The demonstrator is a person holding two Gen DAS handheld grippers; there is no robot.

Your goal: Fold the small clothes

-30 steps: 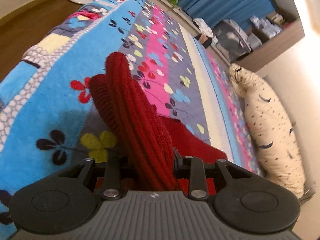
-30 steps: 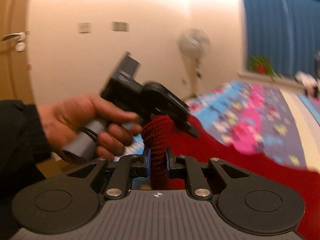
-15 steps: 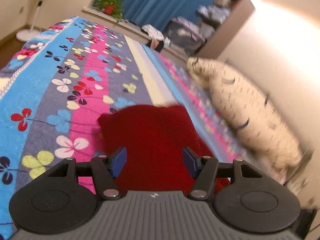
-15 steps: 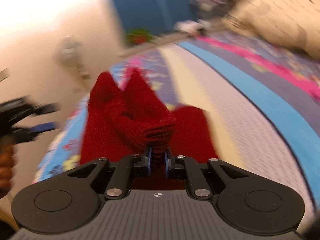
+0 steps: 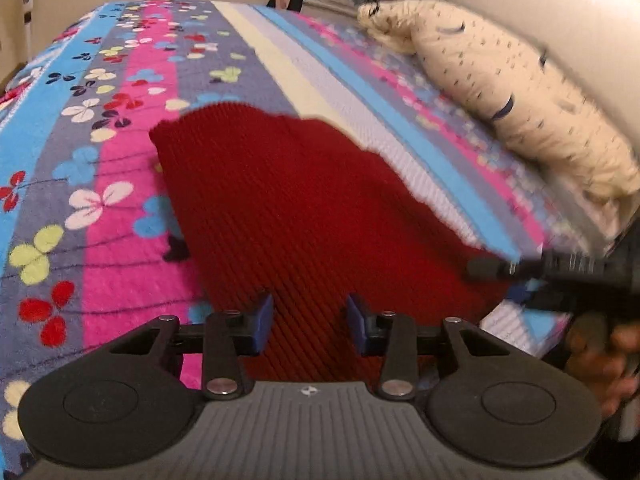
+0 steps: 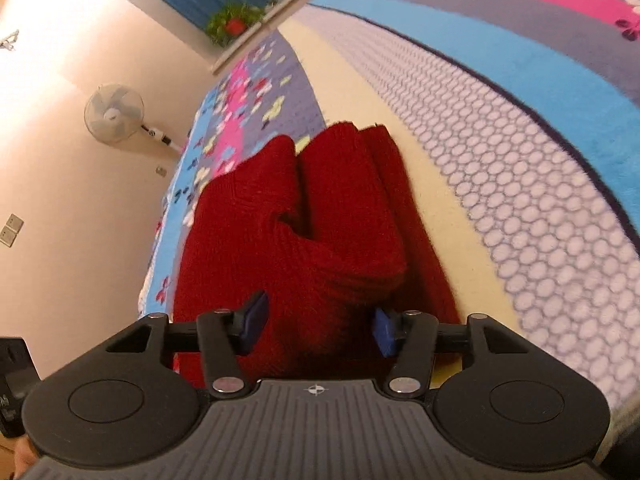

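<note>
A dark red knit garment [image 5: 304, 200] lies spread on the flowered bedspread [image 5: 120, 208]. My left gripper [image 5: 309, 314] hovers low over its near edge. Its jaws are closing, but the blue pads [image 5: 260, 322] stand apart and press on nothing. In the right wrist view the garment [image 6: 320, 208] shows a doubled-over fold on top. My right gripper [image 6: 318, 322] straddles the end of that fold, and its jaws are opening, with the pads off the cloth. One dark finger of the right gripper [image 5: 492, 269] reaches in at the garment's right corner.
A cream speckled pillow [image 5: 520, 92] lies along the wall on the right. A person's hand [image 5: 600, 360] holds the right gripper at the lower right. A standing fan [image 6: 114, 114] and a potted plant [image 6: 234, 22] stand beyond the bed. Bare bedspread [image 6: 540, 160] stretches to the right of the garment.
The red garment was held bunched up in both grippers; it now lies on the bed. The left jaws let go first, then the right jaws opened. Both views have rolled and dropped toward the bed.
</note>
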